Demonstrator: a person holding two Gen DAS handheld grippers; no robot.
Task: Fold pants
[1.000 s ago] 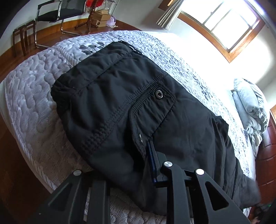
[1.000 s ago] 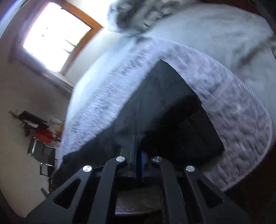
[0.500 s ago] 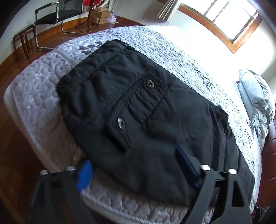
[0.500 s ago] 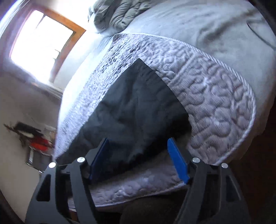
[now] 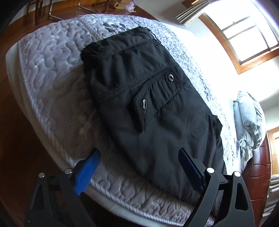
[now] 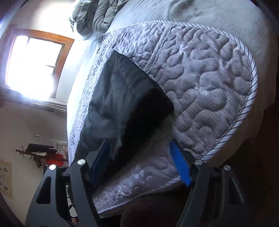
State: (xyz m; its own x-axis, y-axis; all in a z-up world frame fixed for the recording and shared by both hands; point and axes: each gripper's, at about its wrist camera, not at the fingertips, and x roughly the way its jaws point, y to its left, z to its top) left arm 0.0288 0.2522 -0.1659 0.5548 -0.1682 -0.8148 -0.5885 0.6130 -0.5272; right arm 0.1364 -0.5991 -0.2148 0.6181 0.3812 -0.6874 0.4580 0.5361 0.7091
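Left wrist view: left claw (image 5: 139, 167) spread wide, blue pads apart, holding nothing; one pad sits over the mattress edge, the other over the near hem of the black nylon pants (image 5: 148, 104). Pants lie folded into a long flat slab on the grey quilted mattress (image 5: 48, 57), running from the near edge toward the far corner. Flapped cargo pocket (image 5: 157, 97) with two metal snaps faces up, mid-slab. Bundled grey duvet (image 5: 249, 120) on the bed at right, wood-framed window (image 5: 244, 33) behind it, chair legs on the wooden floor at top left. Right wrist view: right claw (image 6: 142, 160) also wide, gripping nothing; left pad over the pants' near edge, right pad over bare mattress (image 6: 209, 83). Pants (image 6: 118, 104) lie flat near the mattress corner, fabric slightly wrinkled. Duvet (image 6: 94, 15) at top, window (image 6: 34, 64) at left, dark coat rack with red item (image 6: 43, 153) against the wall at lower left.
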